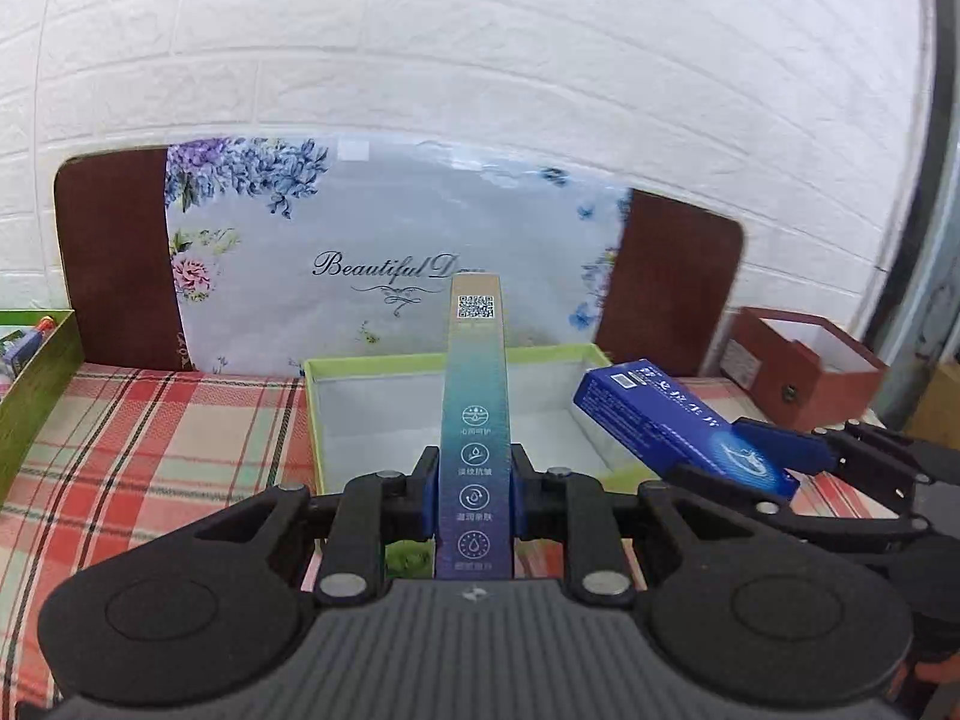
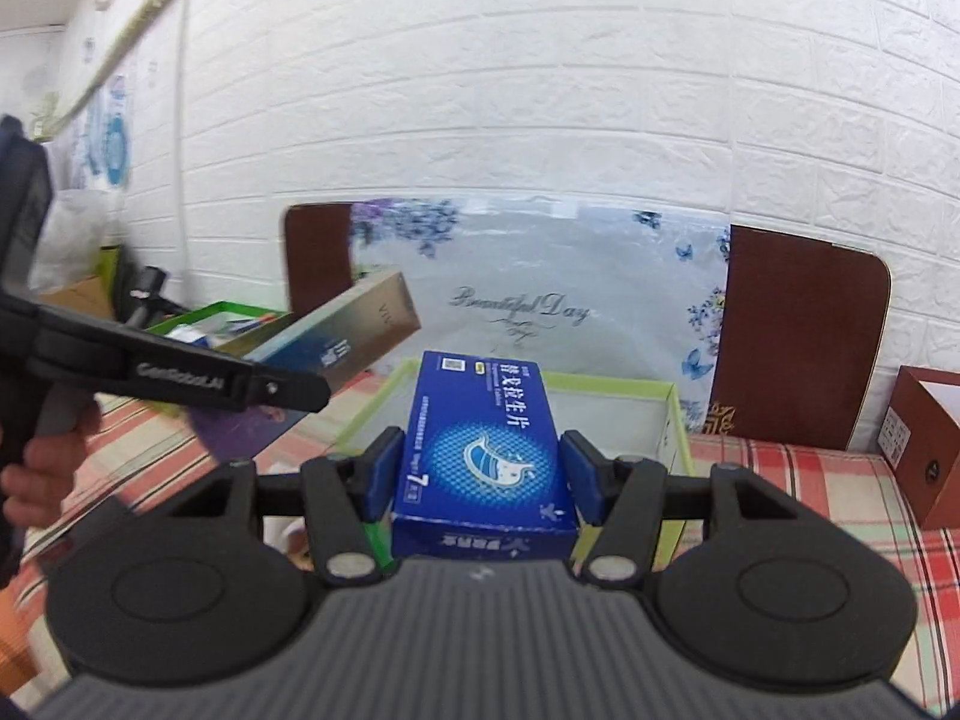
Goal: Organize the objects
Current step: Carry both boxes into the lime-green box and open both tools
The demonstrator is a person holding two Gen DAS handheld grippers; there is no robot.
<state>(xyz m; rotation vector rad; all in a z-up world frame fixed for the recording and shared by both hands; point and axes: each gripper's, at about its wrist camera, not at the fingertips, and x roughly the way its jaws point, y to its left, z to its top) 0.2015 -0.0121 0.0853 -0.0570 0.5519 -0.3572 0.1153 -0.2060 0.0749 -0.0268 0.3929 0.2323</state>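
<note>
My left gripper (image 1: 474,498) is clamped narrow on a slim box (image 1: 475,420), which sticks out forward and up between the pads. My right gripper (image 2: 480,483) is closed about halfway on a blue box (image 2: 480,438), pads pressing its two sides. Both boxes hang clear above the worktop (image 1: 150,438). Just ahead of and below both grippers sits an open green tray (image 1: 384,363). Off to the right gripper's right stands a red box (image 2: 927,450); a second green tray (image 1: 36,384) lies to the left gripper's left.
</note>
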